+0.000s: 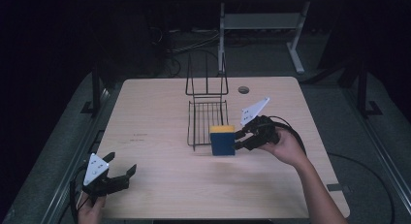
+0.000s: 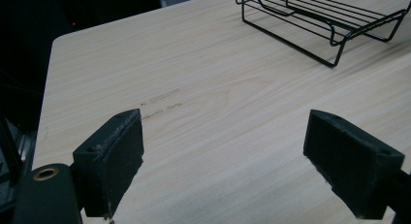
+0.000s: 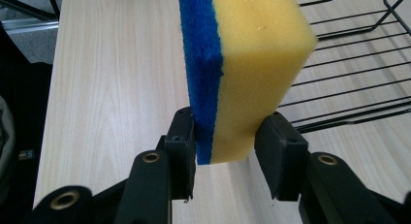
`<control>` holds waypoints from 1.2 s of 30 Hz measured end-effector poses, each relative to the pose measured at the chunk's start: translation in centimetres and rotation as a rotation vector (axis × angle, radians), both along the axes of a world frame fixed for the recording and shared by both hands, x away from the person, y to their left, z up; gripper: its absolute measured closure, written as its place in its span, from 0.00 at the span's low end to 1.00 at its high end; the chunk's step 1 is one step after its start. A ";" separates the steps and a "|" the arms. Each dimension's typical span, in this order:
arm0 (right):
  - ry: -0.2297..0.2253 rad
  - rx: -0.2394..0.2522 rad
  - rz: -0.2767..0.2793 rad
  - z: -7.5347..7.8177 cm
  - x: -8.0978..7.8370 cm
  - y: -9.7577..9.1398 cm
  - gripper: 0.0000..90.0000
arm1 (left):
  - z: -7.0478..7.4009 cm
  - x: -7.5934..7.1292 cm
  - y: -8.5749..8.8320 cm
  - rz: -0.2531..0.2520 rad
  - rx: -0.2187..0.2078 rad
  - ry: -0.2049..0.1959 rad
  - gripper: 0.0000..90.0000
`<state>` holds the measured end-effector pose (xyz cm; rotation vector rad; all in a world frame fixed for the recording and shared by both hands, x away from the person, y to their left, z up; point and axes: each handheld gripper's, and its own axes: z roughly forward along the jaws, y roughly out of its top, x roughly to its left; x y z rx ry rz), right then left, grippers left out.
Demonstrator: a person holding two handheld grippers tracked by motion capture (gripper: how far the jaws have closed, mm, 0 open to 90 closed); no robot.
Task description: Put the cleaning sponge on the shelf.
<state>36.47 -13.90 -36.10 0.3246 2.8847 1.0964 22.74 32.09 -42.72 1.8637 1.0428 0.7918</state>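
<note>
Currently the right gripper (image 1: 241,138) is clamped on a yellow-and-blue sponge (image 1: 223,140), held on edge just beside the near end of the black wire rack (image 1: 207,118) on the table (image 1: 160,185). The step in hand is judged to be carrying the sponge. The next move likely calls for lifting it over the rack's rim before release. The rack's tray holds nothing. The left gripper (image 1: 120,173) rests near the table's front edge, jaws wide apart.
</note>
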 end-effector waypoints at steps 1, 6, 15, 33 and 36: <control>0.000 0.000 0.000 0.0 0.0 0.0 0.67 | 0.0 0.0 0.0 0.002 -0.002 0.001 0.15; -0.003 0.000 -0.001 0.5 1.0 0.2 0.67 | -0.1 0.2 0.0 0.003 -0.005 0.005 0.15; -0.009 0.018 -0.013 1.3 2.8 0.6 0.67 | -0.1 0.3 0.0 -0.001 -0.004 0.004 0.15; 0.000 0.018 -0.016 1.8 6.9 1.9 0.66 | -0.1 0.4 0.1 0.002 -0.011 0.003 0.15; -0.002 0.028 -0.023 1.7 7.5 1.9 0.66 | -0.1 0.4 0.2 0.005 -0.017 0.004 0.15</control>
